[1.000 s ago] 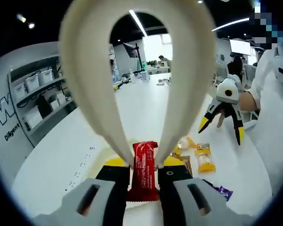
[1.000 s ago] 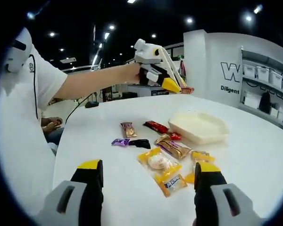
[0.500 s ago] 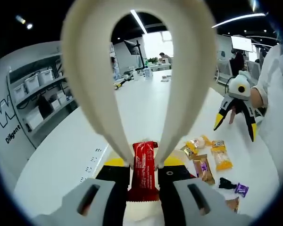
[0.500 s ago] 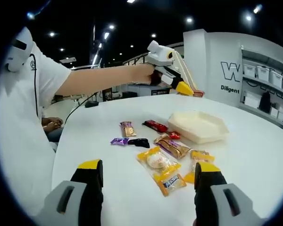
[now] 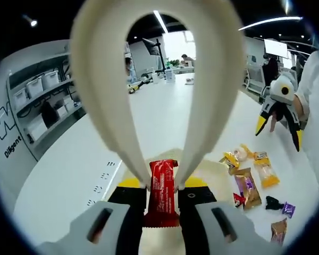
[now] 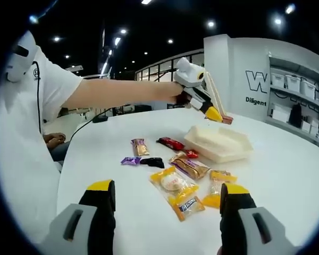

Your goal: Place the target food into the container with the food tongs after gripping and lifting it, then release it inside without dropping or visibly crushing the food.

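Note:
My left gripper [image 5: 162,194] is shut on cream food tongs [image 5: 103,79], whose two arms arch up through the left gripper view. The tong tips pinch a red wrapped snack bar [image 5: 163,175], held upright and uncrushed. Below it lies the cream container [image 5: 215,169]. In the right gripper view the left gripper [image 6: 202,101] holds the tongs slanting down, with the red bar [image 6: 227,119] hanging just above the far rim of the container [image 6: 218,143]. My right gripper [image 6: 167,194] stands open near the table's front, holding nothing; it also hovers above the table [image 5: 279,114].
Several wrapped snacks lie on the white table left of the container: yellow packs [image 6: 176,191], a brown bar [image 6: 190,166], another red bar [image 6: 171,143], purple [image 6: 131,160] and black [image 6: 153,162] pieces. A person's white sleeve [image 6: 21,133] is at left. Shelves with bins [image 6: 295,101] stand beyond.
The left gripper has carried the tongs and red bar rightward and lower, from beside the container to above its far rim. The right gripper has stayed open and still.

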Tool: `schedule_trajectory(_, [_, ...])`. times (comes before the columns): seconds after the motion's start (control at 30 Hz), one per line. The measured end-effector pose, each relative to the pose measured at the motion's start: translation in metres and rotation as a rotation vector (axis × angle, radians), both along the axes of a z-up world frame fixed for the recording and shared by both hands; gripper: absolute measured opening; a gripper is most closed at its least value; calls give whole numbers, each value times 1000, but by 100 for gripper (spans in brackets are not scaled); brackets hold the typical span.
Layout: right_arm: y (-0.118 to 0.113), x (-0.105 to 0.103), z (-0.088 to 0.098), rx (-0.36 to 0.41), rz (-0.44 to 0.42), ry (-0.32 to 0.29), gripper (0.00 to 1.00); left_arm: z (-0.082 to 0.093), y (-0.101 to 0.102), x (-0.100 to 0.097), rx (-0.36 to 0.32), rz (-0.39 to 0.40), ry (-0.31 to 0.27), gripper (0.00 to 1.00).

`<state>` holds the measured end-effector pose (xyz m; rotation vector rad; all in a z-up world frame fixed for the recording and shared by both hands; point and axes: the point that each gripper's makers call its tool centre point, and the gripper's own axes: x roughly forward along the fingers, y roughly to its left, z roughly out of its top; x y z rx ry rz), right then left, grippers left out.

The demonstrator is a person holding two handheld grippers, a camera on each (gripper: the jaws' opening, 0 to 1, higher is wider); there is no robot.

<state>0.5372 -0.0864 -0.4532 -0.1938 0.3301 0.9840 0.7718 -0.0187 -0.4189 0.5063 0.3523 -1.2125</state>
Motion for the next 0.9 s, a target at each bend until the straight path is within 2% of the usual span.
schedule_trajectory(0.37, [-1,-2,2,-9,1,-10,80,-25,2,17,53,-11,1,21])
schedule_trajectory(0.9, [-2,-2,-4,-19,0,3,80,-58,-6,33,79,-18,30,21])
